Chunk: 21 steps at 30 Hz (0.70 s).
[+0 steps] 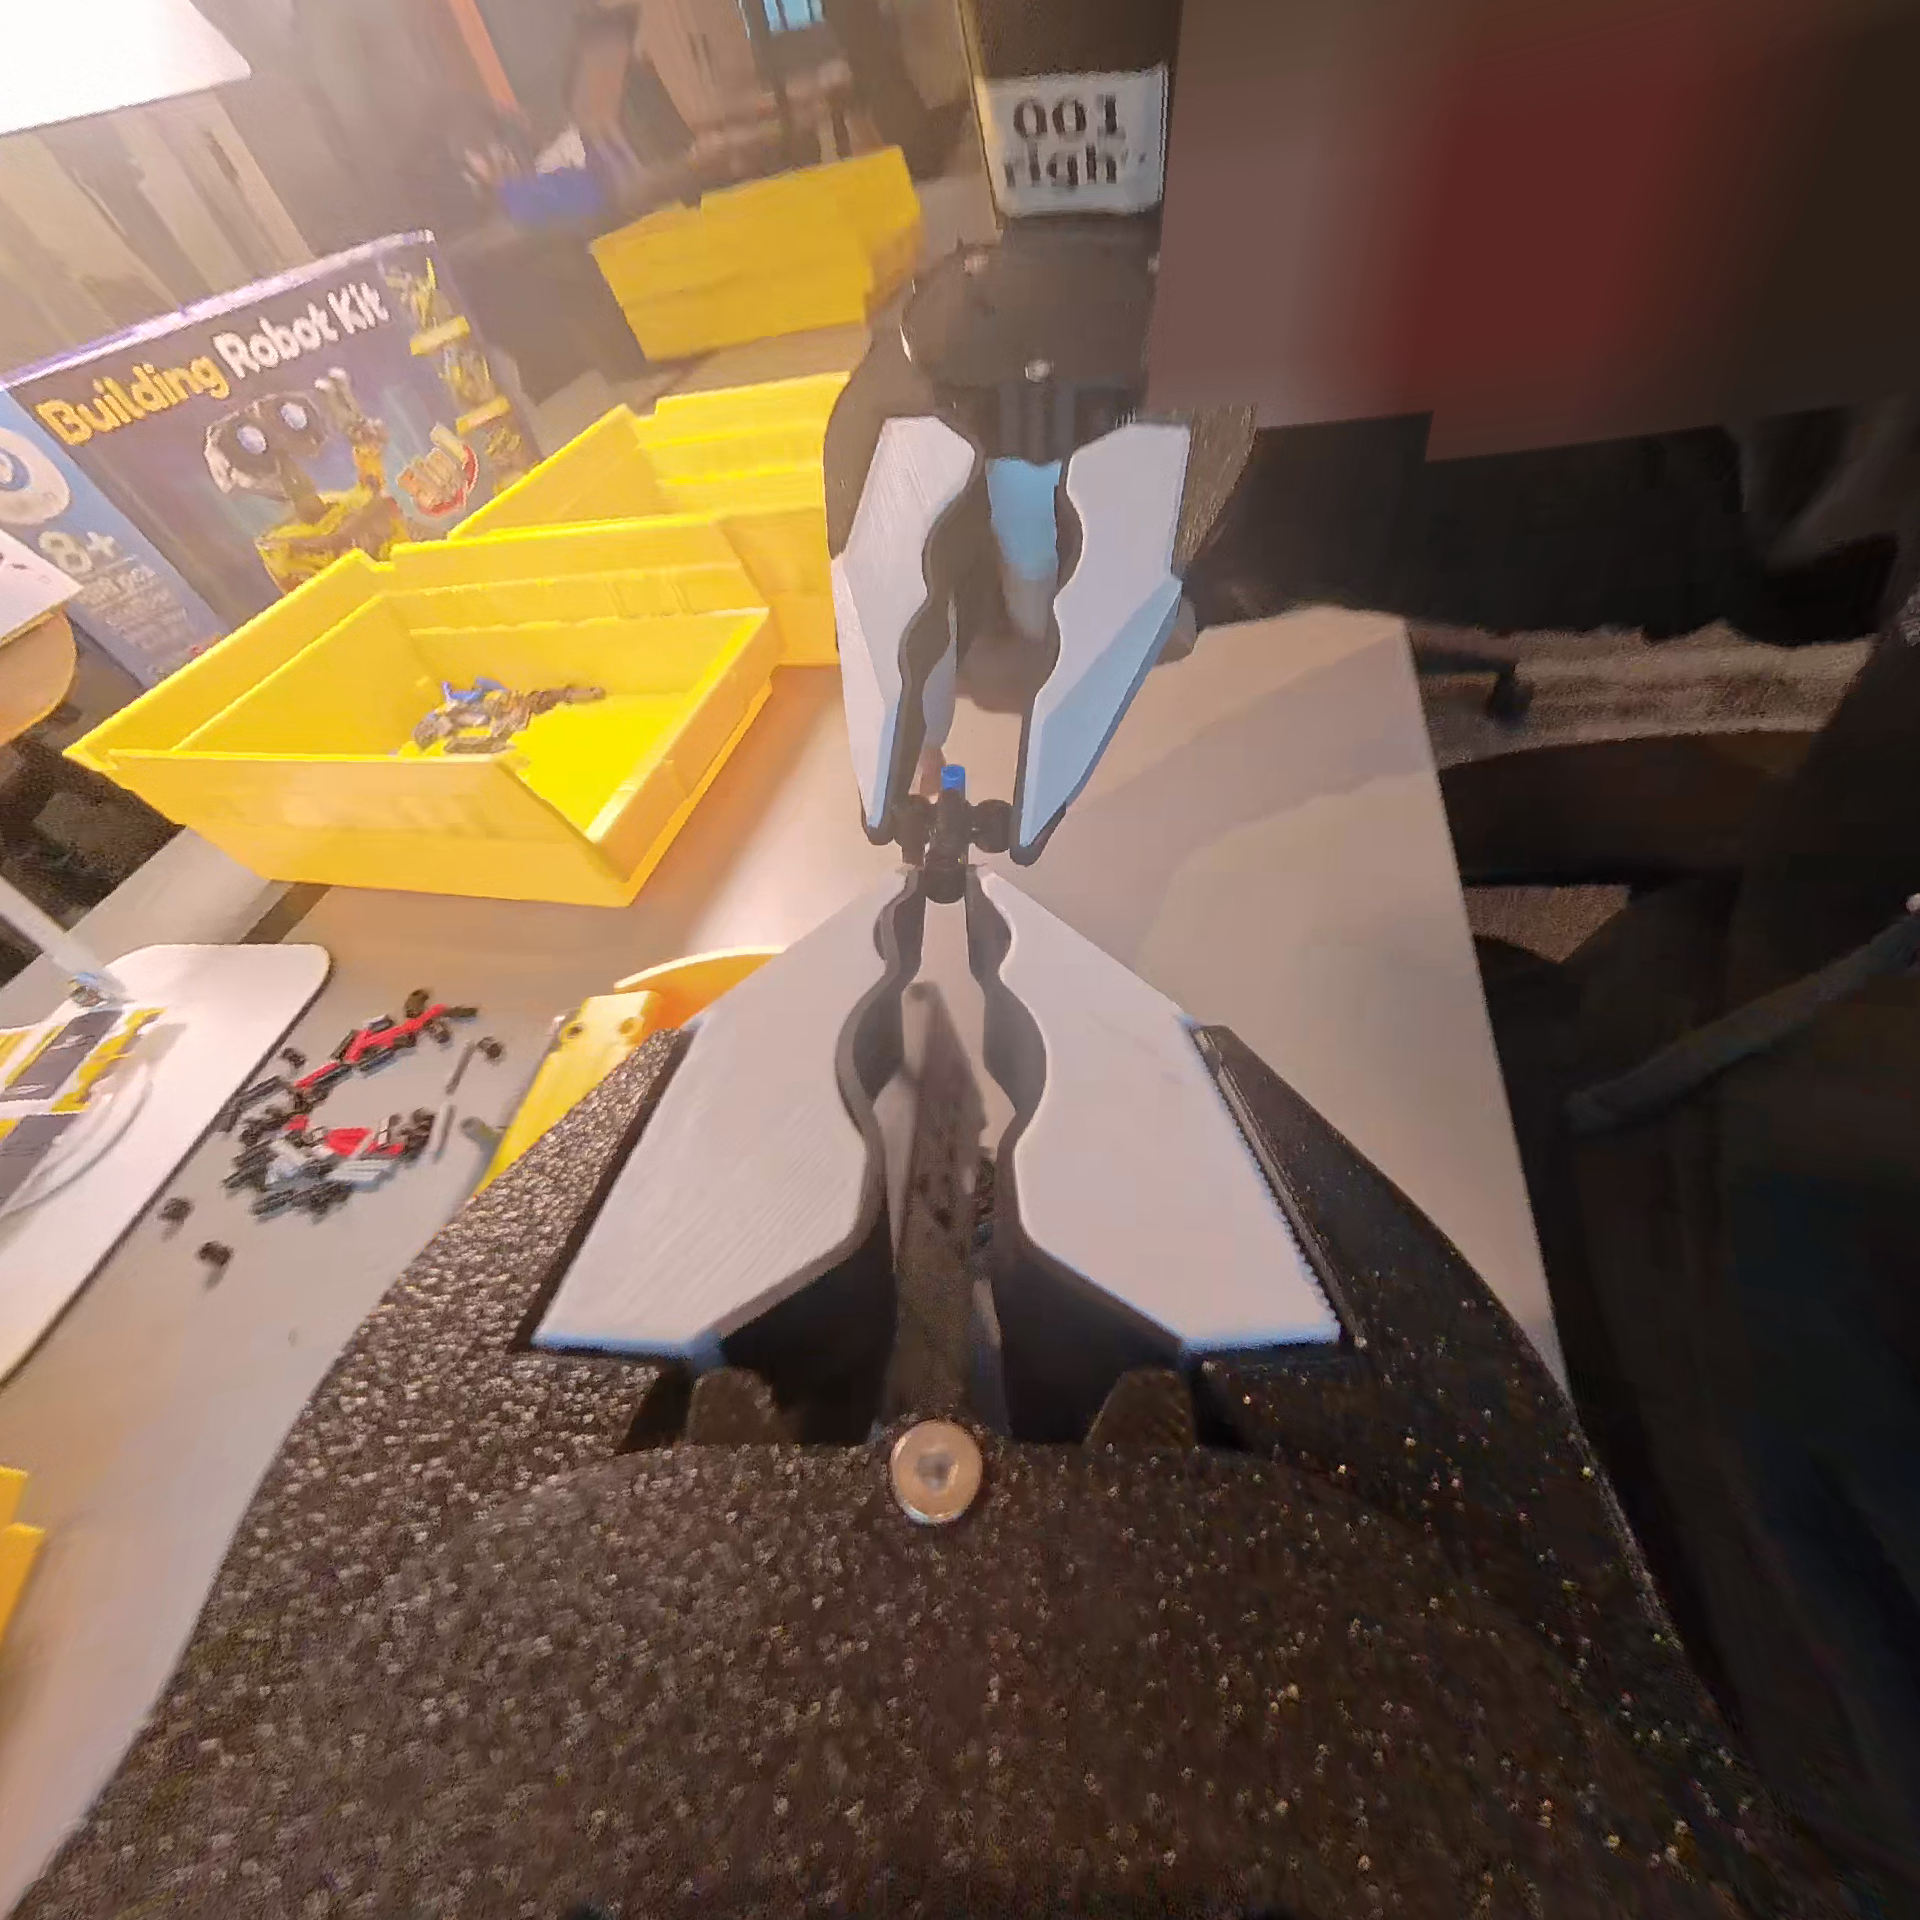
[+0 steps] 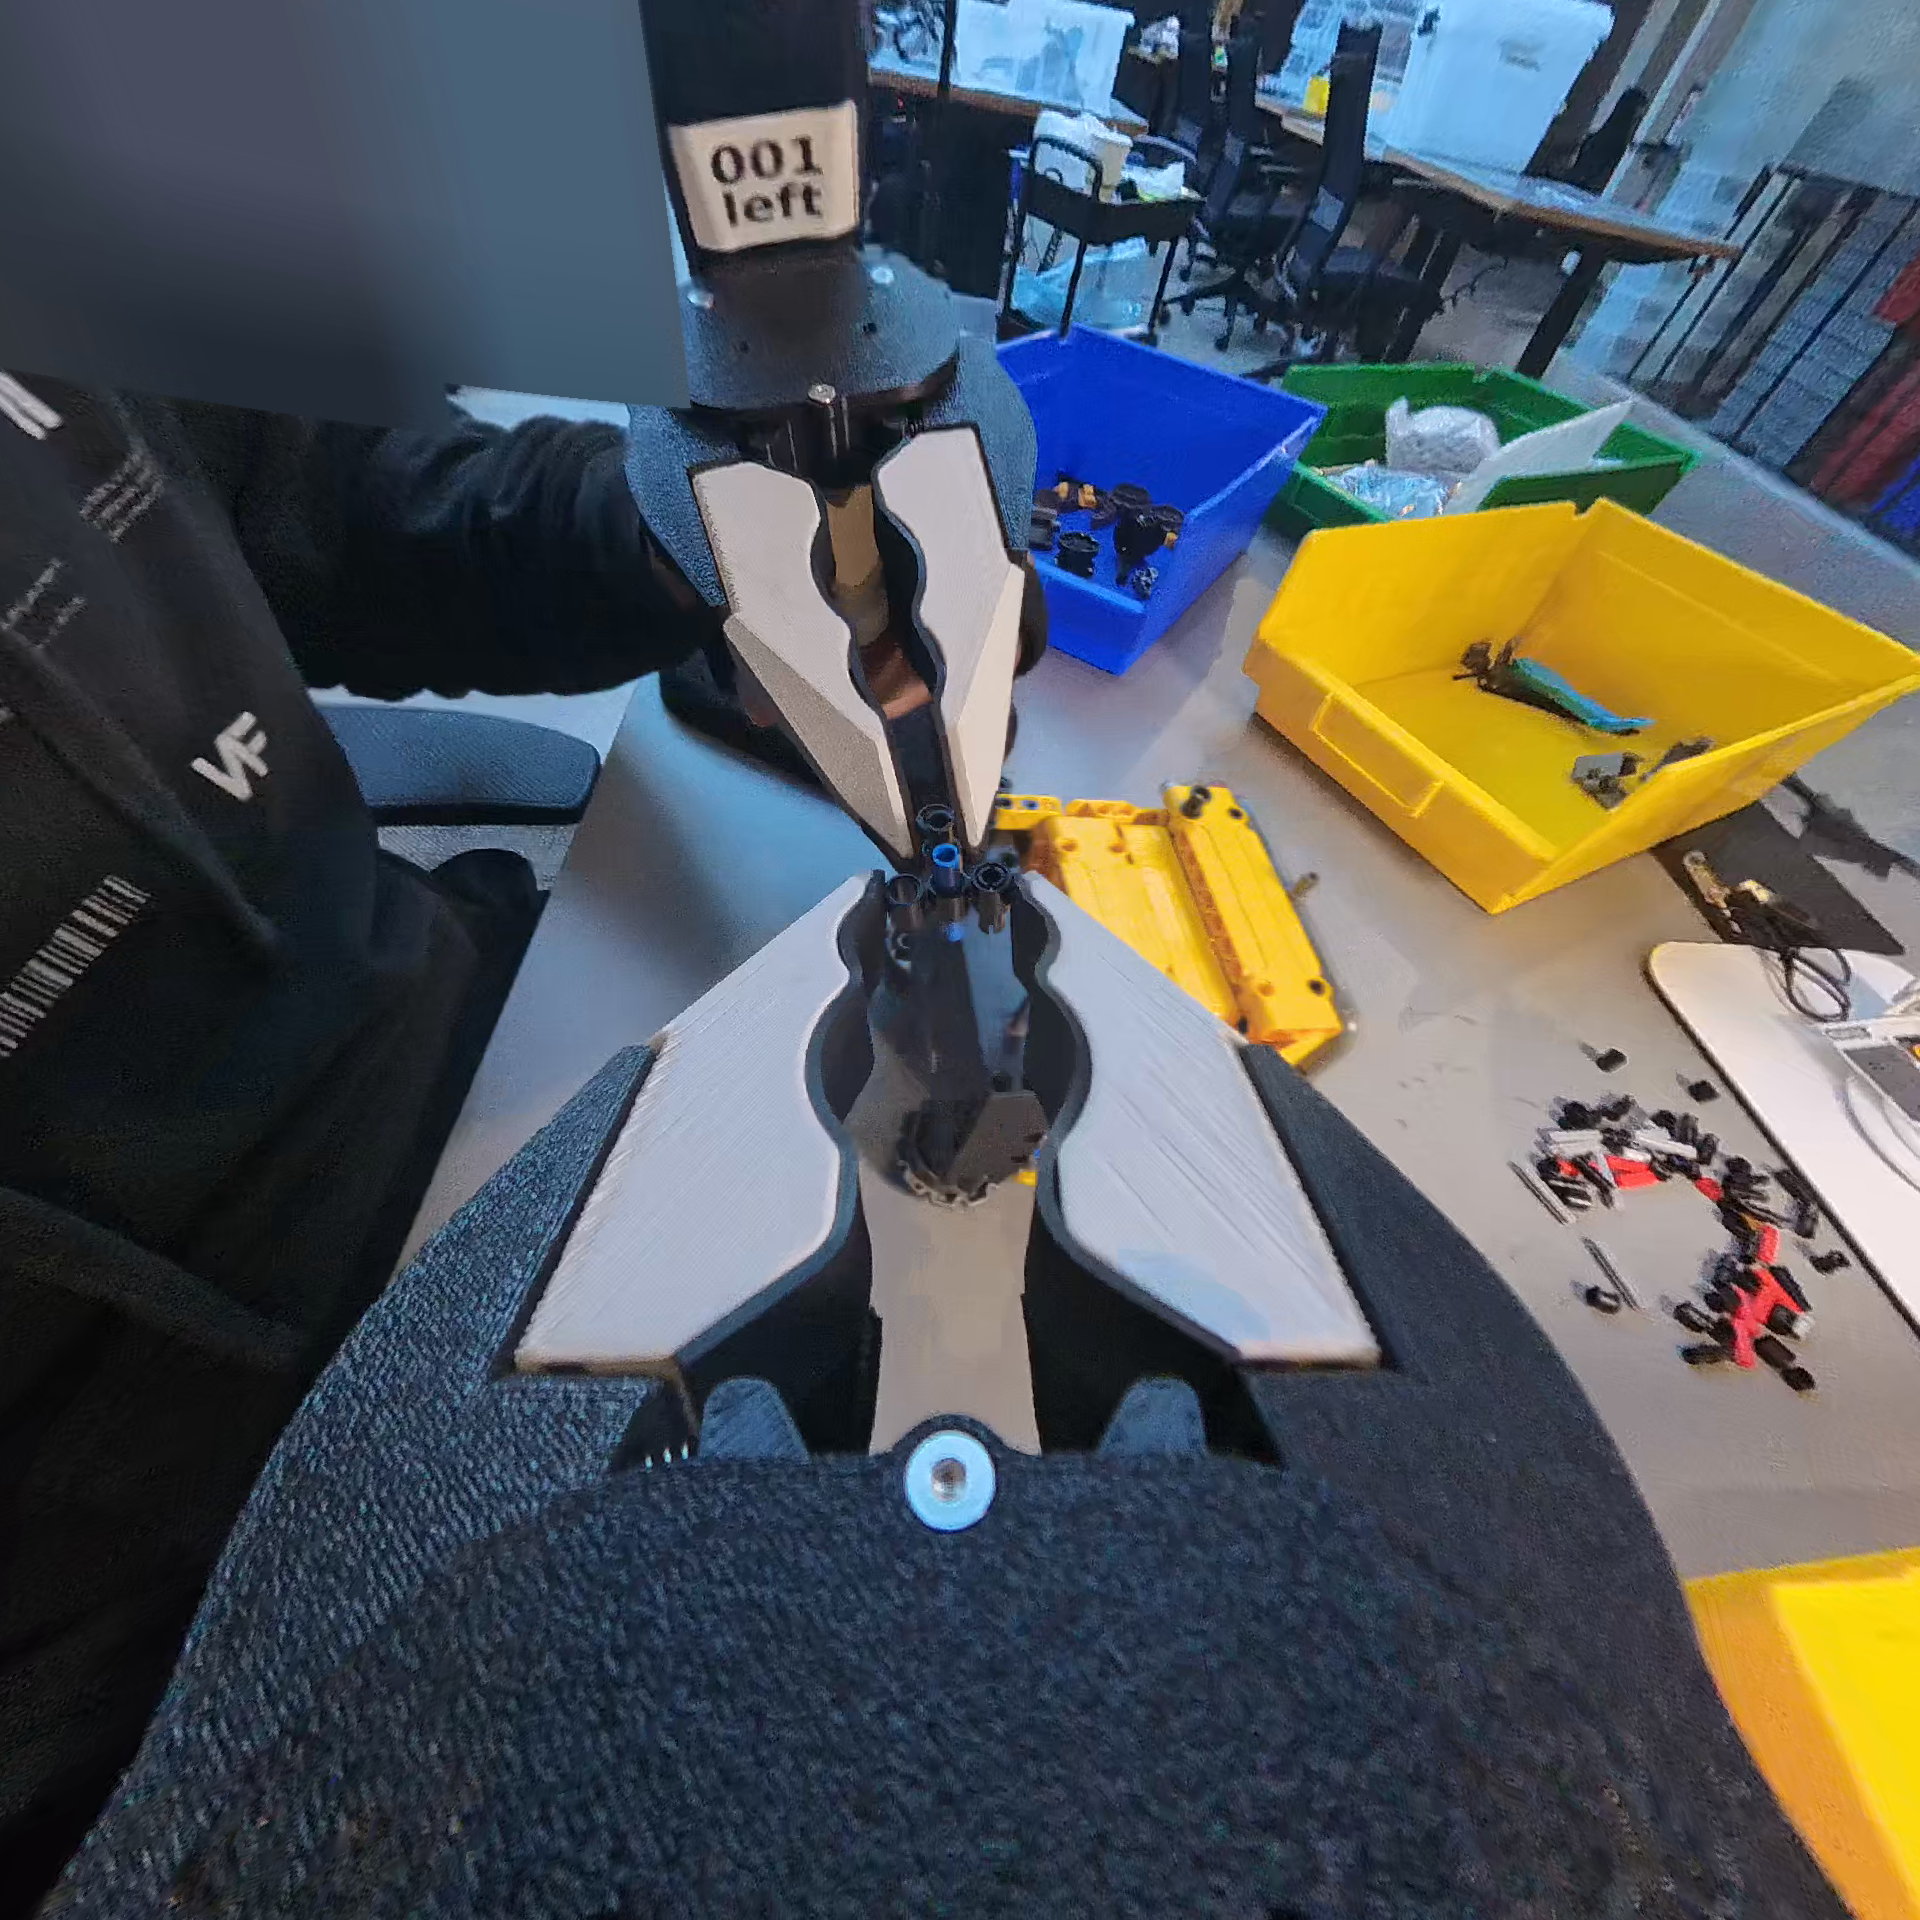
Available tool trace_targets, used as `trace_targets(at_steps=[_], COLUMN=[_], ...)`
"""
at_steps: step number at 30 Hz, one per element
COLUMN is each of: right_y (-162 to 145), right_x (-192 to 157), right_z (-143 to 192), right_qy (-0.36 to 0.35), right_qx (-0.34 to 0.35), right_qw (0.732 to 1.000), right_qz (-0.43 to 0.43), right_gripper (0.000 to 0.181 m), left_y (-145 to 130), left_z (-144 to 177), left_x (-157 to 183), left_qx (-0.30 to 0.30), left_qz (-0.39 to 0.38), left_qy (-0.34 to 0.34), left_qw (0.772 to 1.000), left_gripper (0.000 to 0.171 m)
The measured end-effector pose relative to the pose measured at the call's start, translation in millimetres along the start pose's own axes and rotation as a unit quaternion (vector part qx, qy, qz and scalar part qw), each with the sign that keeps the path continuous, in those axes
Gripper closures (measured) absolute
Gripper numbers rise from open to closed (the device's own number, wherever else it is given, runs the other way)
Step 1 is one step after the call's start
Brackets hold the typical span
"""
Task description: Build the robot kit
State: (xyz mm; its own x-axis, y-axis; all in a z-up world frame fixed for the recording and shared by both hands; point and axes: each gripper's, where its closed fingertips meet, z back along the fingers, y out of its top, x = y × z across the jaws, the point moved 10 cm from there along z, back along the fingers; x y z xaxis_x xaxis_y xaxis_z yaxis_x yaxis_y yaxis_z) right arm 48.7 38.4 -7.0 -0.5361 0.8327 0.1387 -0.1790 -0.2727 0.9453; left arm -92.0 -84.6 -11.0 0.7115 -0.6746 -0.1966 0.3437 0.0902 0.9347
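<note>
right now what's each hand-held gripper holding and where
Both pinch one small black brick assembly with a blue pin: left hand-held gripper at one end, right hand-held gripper at the opposite end.

The two grippers meet tip to tip above the tabletop (image 2: 1455, 1049), the left gripper (image 1: 940, 883) facing the right gripper (image 2: 940, 894), with a small block assembly (image 2: 948, 883) between their tips. In the right wrist view, a flat block panel (image 2: 1174, 914) lies on the tabletop just right of the tips. Behind it stand three bins (image 2: 1382, 665) in a row, with parts inside. A pile of loose pieces (image 2: 1683, 1236) lies to the right, beside a board (image 2: 1766, 1070). In the left wrist view, a box (image 1: 281, 416) stands behind a row of bins (image 1: 416, 821) at left.
</note>
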Motion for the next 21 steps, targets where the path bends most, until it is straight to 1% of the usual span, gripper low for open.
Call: trace_targets(at_steps=[3, 6, 8, 14, 21], right_y=[-1, -7, -11, -19, -19], right_x=[22, 36, 40, 40, 41], right_z=[0, 1, 2, -6, -7], right_qy=[0.011, 0.023, 0.034, 0.057, 0.057], right_qx=[-0.022, -0.028, -0.03, -0.042, -0.059], right_qw=[0.999, 0.996, 0.994, 0.991, 0.99], right_qz=[-0.043, -0.084, -0.1, -0.112, -0.117], right_gripper=[0.158, 0.158, 0.158, 0.158, 0.158], left_y=[5, 2, 1, -4, -7], left_z=[-5, -8, -9, -7, -9], left_x=[-18, -25, -26, -28, -28], left_qx=[-0.054, -0.086, -0.087, -0.09, -0.093], left_qz=[-0.005, -0.006, -0.005, 0.009, 0.01], left_qy=[-0.002, -0.007, -0.005, -0.011, -0.012], left_qw=[0.999, 0.996, 0.996, 0.996, 0.996], left_gripper=[0.165, 0.159, 0.158, 0.159, 0.161])
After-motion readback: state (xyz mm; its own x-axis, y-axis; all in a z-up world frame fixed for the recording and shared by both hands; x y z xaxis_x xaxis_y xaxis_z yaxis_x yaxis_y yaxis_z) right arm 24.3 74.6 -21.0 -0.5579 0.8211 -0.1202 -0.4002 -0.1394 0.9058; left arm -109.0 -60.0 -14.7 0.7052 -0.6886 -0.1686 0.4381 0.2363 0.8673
